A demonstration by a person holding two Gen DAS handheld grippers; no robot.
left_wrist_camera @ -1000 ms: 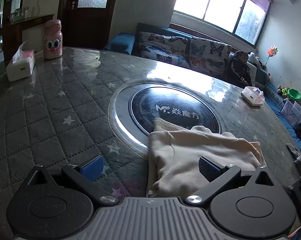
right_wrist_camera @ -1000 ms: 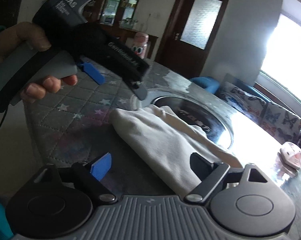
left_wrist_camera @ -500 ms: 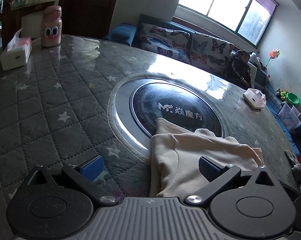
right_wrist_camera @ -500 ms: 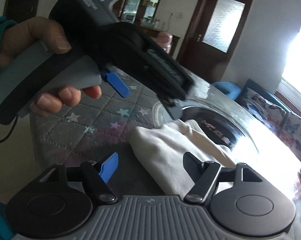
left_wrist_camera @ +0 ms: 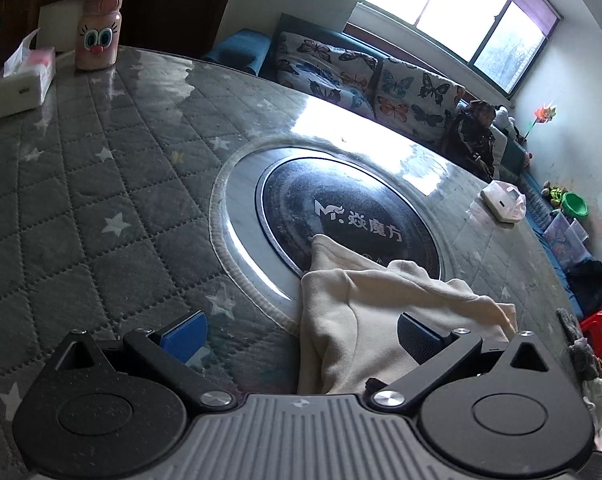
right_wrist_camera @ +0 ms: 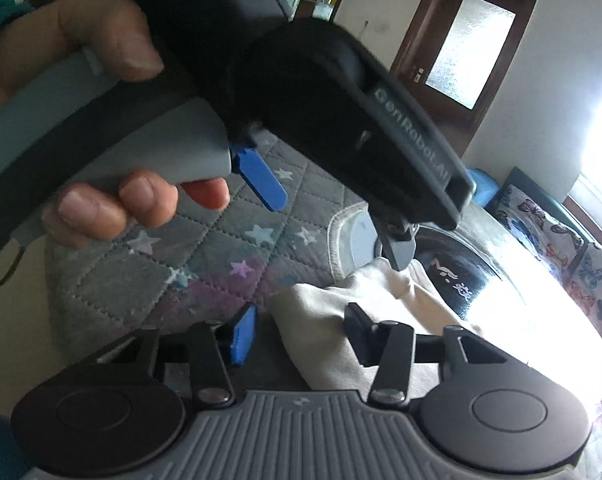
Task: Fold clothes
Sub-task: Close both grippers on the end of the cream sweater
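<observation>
I'm over the round table (left_wrist_camera: 101, 184) now, and the cream garment (left_wrist_camera: 381, 320) lies bunched at the near edge, its far corner lapping onto the dark glass disc (left_wrist_camera: 341, 208) in the middle. My left gripper (left_wrist_camera: 301, 332) hangs just above it with the fingers spread wide, the blue pad (left_wrist_camera: 185, 334) out over the quilted cover and the other finger over the cloth; nothing pinched. My right gripper (right_wrist_camera: 297, 334) is closing, jaws narrowing around the near corner of the garment, but the pads aren't pressing on it yet. From the right wrist view I see the person's hand (right_wrist_camera: 101, 120) wrapped round the left gripper's handle. A pink bottle (left_wrist_camera: 99, 28) and a tissue box (left_wrist_camera: 21, 76) sit at the far rim.
</observation>
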